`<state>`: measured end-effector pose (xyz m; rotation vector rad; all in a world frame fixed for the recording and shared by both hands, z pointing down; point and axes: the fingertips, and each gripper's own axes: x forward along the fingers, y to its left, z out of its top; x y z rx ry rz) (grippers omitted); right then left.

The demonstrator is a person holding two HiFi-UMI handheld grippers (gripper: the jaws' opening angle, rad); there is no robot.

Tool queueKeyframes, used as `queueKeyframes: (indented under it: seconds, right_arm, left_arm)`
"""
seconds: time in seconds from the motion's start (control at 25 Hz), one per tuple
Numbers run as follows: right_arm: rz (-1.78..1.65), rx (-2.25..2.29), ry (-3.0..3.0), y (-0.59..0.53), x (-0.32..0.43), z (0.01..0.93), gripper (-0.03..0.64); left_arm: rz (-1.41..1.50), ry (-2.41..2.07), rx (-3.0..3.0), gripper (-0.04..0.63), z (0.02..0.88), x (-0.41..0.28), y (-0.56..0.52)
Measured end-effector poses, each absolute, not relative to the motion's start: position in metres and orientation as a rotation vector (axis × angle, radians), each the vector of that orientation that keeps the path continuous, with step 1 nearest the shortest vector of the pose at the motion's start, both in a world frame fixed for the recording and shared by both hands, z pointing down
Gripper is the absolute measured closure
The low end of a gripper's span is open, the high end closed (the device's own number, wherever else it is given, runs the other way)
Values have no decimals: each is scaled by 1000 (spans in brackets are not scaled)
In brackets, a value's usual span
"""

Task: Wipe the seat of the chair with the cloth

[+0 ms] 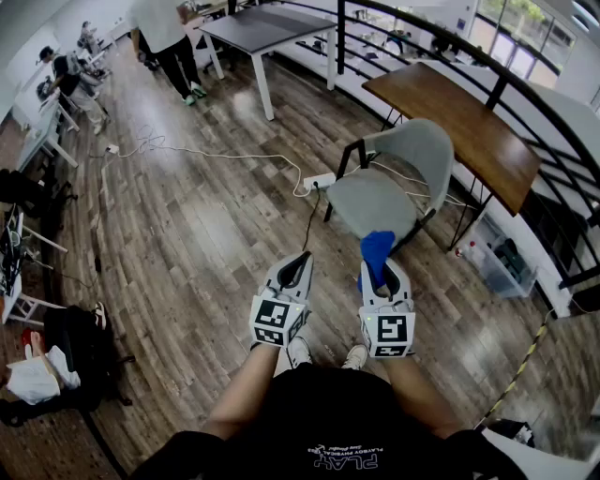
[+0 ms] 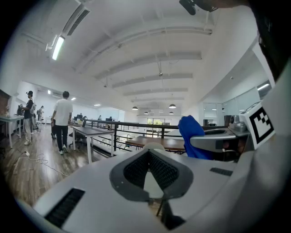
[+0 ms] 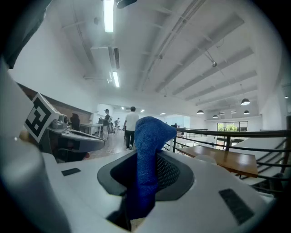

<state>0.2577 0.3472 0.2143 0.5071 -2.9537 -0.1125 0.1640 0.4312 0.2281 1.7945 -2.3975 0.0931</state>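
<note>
The grey chair [image 1: 375, 202] stands on the wood floor ahead of me and a little to the right, its seat bare and its curved back toward the brown table. A blue cloth [image 1: 377, 251] sticks up out of my right gripper [image 1: 381, 272], which is shut on it just short of the seat's near edge. In the right gripper view the cloth [image 3: 148, 154] fills the gap between the jaws. My left gripper [image 1: 301, 261] is held beside it, shut with nothing in it, pointing at the floor left of the chair. In the left gripper view the cloth [image 2: 193, 136] shows at the right.
A brown table [image 1: 450, 112] and a black railing [image 1: 525, 70] stand behind the chair. A white power strip [image 1: 319, 180] with cables lies on the floor left of it. A clear plastic box [image 1: 502, 262] sits to the right. People stand at the far left by a grey table [image 1: 267, 28].
</note>
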Motion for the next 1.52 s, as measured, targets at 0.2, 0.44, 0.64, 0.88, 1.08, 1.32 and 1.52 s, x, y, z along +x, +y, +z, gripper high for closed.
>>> queueKeyframes:
  seconds: [0.2, 0.44, 0.64, 0.88, 1.08, 1.32, 1.52]
  right_arm:
    - [-116, 493, -2948, 358, 248, 219, 518]
    - [-109, 487, -2924, 365, 237, 224, 518]
    - [-74, 436, -2933, 382, 216, 228, 518]
    - [-27, 394, -2955, 409, 189, 229, 518]
    - [-21, 389, -2954, 426, 170, 228, 518]
    - [-30, 441, -2925, 427, 174, 234, 518]
    - [-52, 445, -2922, 422, 161, 233, 518]
  left_arm:
    - [68, -2397, 1789, 591, 227, 157, 440]
    - [73, -2379, 1804, 591, 231, 151, 446]
    - [81, -2369, 1801, 591, 236, 135, 458]
    - [78, -2358, 1823, 591, 236, 111, 481]
    - [78, -2334, 1852, 591, 243, 94, 488]
    - [49, -2318, 1876, 591, 245, 93, 493]
    - [49, -2348, 1857, 591, 246, 80, 491]
